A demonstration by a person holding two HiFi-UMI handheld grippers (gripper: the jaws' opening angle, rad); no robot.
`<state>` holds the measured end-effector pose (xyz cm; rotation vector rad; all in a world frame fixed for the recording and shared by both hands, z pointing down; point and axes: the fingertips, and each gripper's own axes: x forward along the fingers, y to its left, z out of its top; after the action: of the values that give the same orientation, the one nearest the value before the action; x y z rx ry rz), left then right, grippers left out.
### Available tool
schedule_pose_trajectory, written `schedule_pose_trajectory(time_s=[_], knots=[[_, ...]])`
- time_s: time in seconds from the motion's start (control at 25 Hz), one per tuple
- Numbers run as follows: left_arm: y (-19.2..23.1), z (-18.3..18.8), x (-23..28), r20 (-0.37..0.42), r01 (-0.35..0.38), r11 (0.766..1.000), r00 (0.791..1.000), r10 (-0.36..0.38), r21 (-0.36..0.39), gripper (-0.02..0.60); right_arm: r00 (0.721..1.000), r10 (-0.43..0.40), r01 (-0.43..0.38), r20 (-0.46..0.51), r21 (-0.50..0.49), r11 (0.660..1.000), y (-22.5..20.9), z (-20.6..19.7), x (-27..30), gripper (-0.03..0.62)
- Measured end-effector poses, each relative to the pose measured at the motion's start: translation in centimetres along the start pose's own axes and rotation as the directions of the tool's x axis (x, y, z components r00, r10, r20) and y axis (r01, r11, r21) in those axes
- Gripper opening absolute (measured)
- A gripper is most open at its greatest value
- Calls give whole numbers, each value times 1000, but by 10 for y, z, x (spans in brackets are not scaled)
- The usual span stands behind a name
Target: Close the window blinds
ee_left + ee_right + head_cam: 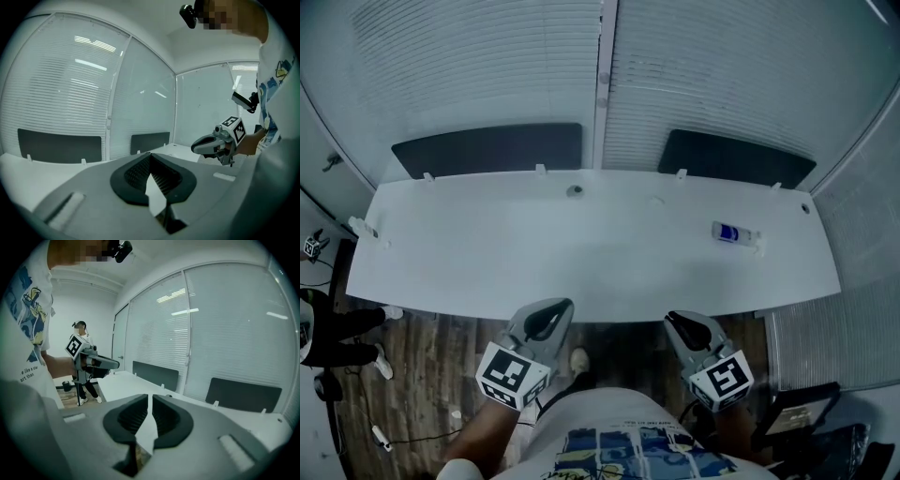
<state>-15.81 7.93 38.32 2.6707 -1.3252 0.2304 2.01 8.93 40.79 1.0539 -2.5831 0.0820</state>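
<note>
While the window blinds (487, 75) hang at twelve o'clock beyond a white desk (581, 253), the job appears to be at its approach. The next move likely calls for reaching across to whatever control works the slats, which cannot be made out. At seven and five o'clock, the left gripper (555, 309) and right gripper (682, 323) hover at the desk's near edge, jaws together, empty.

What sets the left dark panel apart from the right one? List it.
The left dark panel looks longer than the right dark panel in the head view. The left one stands below the left window blind, the right one below the right window blind. The small bottle on the desk lies nearer the right panel; the round hole nearer the left. Both are dark, upright and line the desk's far edge.
</note>
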Motion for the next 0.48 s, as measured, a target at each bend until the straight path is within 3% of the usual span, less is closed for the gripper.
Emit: schedule_pose_trajectory(time_s=[0.48], knots=[[-70,-14,-59,-10,-35,999,999,35,1,6,999,38,-39,36,11,999,47,-20,-68,28]])
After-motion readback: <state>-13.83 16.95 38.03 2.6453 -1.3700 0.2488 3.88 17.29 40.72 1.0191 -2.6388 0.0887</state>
